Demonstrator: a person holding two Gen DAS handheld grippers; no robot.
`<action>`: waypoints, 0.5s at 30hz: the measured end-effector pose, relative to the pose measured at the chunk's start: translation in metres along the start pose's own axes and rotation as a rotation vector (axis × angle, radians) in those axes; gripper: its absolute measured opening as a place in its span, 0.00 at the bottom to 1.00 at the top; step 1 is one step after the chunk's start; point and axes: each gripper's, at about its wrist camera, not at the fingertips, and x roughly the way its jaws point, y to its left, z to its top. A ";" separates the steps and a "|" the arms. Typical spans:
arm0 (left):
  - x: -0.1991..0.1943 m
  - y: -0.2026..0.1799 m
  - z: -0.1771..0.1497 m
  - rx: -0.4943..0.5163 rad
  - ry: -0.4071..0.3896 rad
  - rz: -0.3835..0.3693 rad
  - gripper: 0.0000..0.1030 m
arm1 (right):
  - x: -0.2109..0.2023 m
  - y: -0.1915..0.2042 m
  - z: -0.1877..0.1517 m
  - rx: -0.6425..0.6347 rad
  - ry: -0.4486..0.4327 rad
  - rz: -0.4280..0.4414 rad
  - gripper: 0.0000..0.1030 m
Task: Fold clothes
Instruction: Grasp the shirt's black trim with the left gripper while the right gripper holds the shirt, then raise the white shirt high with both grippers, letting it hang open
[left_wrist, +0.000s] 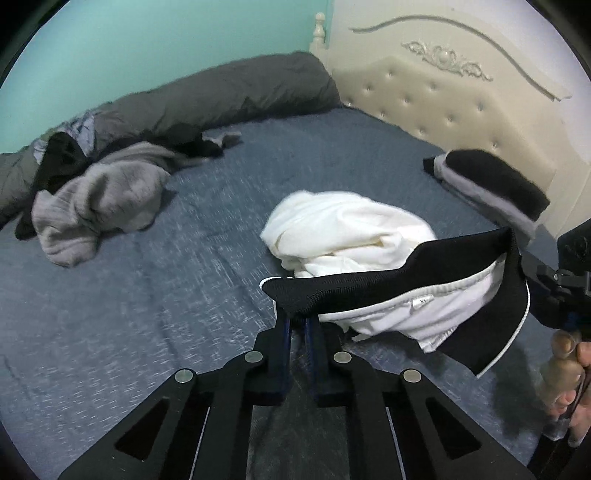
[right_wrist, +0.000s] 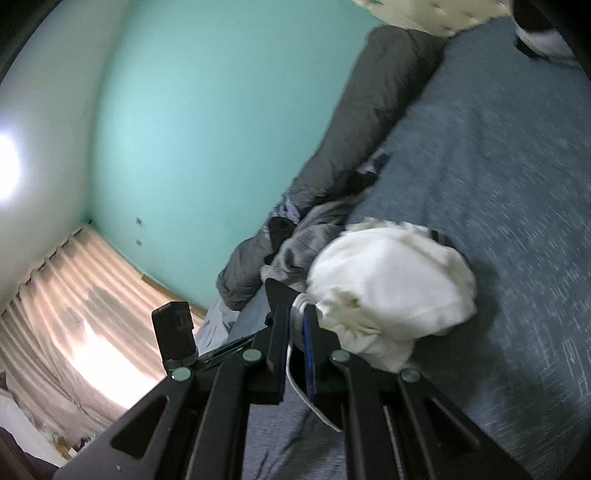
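White shirt (left_wrist: 351, 229) lies between grey sweater (left_wrist: 96, 199) and folded stack (left_wrist: 491, 184).

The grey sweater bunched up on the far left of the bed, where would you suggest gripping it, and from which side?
Grip the grey sweater at the rounded cuff-like end nearest the camera, coming from the open bedspread side. That end juts free, while its far part lies against dark clothes and the rolled duvet.

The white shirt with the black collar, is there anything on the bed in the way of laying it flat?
No. Both tongs, left and right, already pinch the collar, and the blue bedcover beneath is bare. The grey sweater and the folded stack lie off to the sides.
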 end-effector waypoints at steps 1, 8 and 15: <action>-0.010 0.001 0.003 -0.003 -0.010 0.003 0.07 | 0.000 0.009 0.001 -0.009 -0.002 0.011 0.07; -0.080 0.005 0.022 -0.030 -0.092 0.021 0.07 | -0.003 0.089 0.024 -0.112 0.003 0.065 0.07; -0.166 0.013 0.047 -0.072 -0.196 0.035 0.04 | -0.008 0.170 0.064 -0.214 0.027 0.081 0.07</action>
